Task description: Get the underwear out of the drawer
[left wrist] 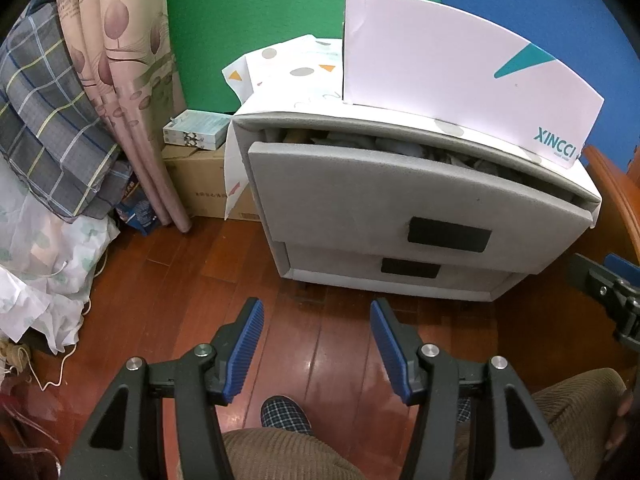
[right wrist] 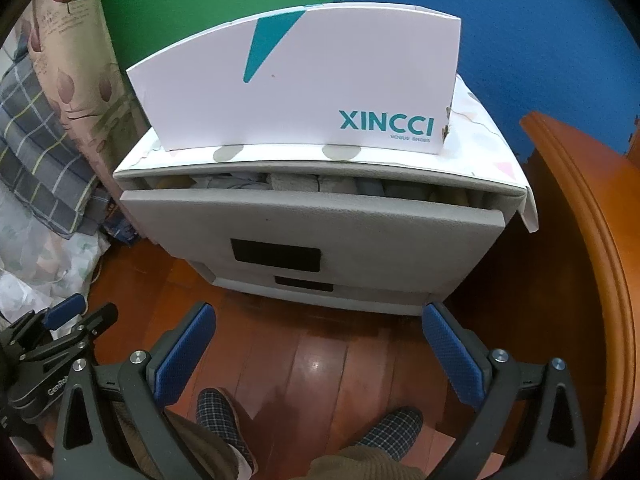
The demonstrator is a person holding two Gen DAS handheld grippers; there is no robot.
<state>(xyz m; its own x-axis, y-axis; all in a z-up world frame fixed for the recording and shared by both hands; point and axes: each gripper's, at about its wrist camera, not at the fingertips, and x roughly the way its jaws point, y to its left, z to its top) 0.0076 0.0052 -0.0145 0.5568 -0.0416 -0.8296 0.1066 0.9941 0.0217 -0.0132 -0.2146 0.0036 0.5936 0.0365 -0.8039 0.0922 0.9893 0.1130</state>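
- Reddish wooden floor (left wrist: 320,344) fills the foreground of both views, with the person's checked slippers (right wrist: 218,408) and brown corduroy trousers (left wrist: 280,452) at the bottom edge.
- Left tool (left wrist: 317,344) hangs over the floor, blue pads apart, gripping nothing; right tool (right wrist: 320,354) is spread wider, also empty.
- Beyond them stands a grey two-drawer cabinet (right wrist: 320,292); its top drawer (right wrist: 304,224) is pulled out slightly.
- Folded fabric, probably the underwear (right wrist: 288,182), shows in the gap, still inside.
- On the cabinet sits a white shoebox (right wrist: 304,96) printed "XINCCI VOGUE SHOES".
- Only the left view shows the stacked cardboard boxes (left wrist: 200,168) by the cabinet; their print is unreadable.
- Green and blue foam mats (right wrist: 480,20) cover the wall behind.
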